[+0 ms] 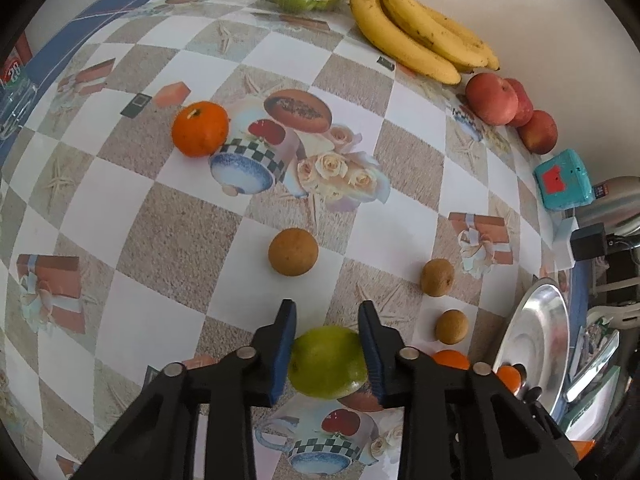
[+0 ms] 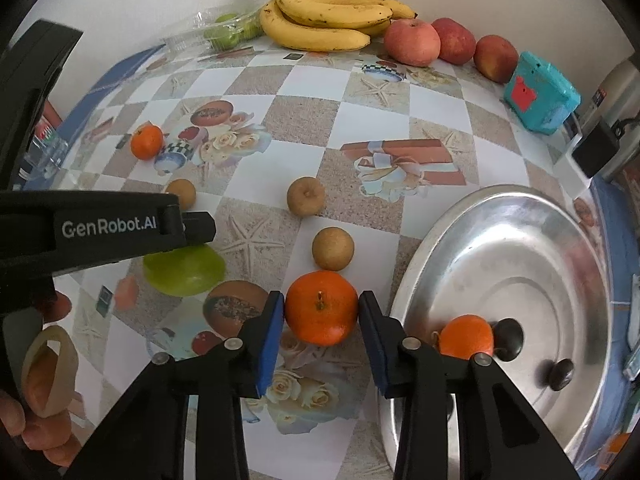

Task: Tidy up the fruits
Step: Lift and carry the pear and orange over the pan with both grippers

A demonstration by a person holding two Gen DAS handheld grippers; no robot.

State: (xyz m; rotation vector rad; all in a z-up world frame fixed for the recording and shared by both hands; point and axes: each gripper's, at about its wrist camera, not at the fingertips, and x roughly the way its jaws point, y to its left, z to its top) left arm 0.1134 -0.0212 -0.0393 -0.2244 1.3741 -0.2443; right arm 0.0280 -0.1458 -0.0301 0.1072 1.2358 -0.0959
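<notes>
My left gripper (image 1: 327, 312) points down at the patterned tablecloth, its blue pads pressed on both sides of a green citrus fruit (image 1: 327, 362). The same green fruit (image 2: 184, 270) shows under the left tool in the right wrist view. My right gripper (image 2: 321, 298) is shut on a tangerine (image 2: 321, 308) beside the metal plate (image 2: 520, 248). A second tangerine (image 2: 466, 336) lies on that plate, and a third tangerine (image 1: 200, 129) sits far left. Three brown round fruits (image 1: 293, 252) (image 1: 437, 277) (image 1: 451, 326) lie between.
Bananas (image 2: 324, 20), three red apples (image 2: 412, 42) and a clear box of green fruits (image 2: 228, 30) line the wall. A teal box (image 2: 540, 96) stands at the right. Two dark round items (image 2: 508, 338) lie on the plate. A person's hand (image 2: 36, 432) holds the left tool.
</notes>
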